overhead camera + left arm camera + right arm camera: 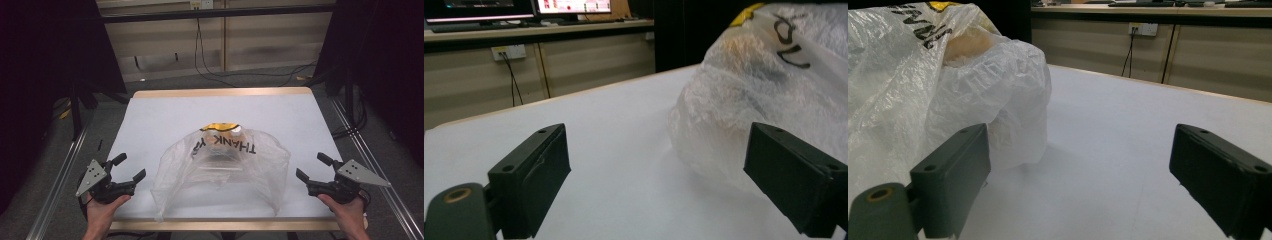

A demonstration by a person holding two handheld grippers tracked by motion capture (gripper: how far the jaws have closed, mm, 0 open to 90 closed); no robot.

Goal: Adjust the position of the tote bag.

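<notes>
A clear plastic bag (pixel 225 167) printed "THANK YOU" lies crumpled in the middle of the white table (pixel 165 112), with something yellow and pale inside near its far end. My left gripper (pixel 131 168) rests low at the table's front left, open, pointing toward the bag with bare table between its jaws. In the left gripper view the bag (pixel 769 85) bulges just beyond the right jaw. My right gripper (pixel 314 168) sits at the front right, also open. In the right gripper view the bag (pixel 933 85) rises behind the left jaw.
The table has a wooden rim (pixel 222 92) at the far edge. Cables (pixel 235 75) trail on the floor beyond it. Dark curtains stand at both sides, and metal rails (pixel 60 175) run along the floor beside the table.
</notes>
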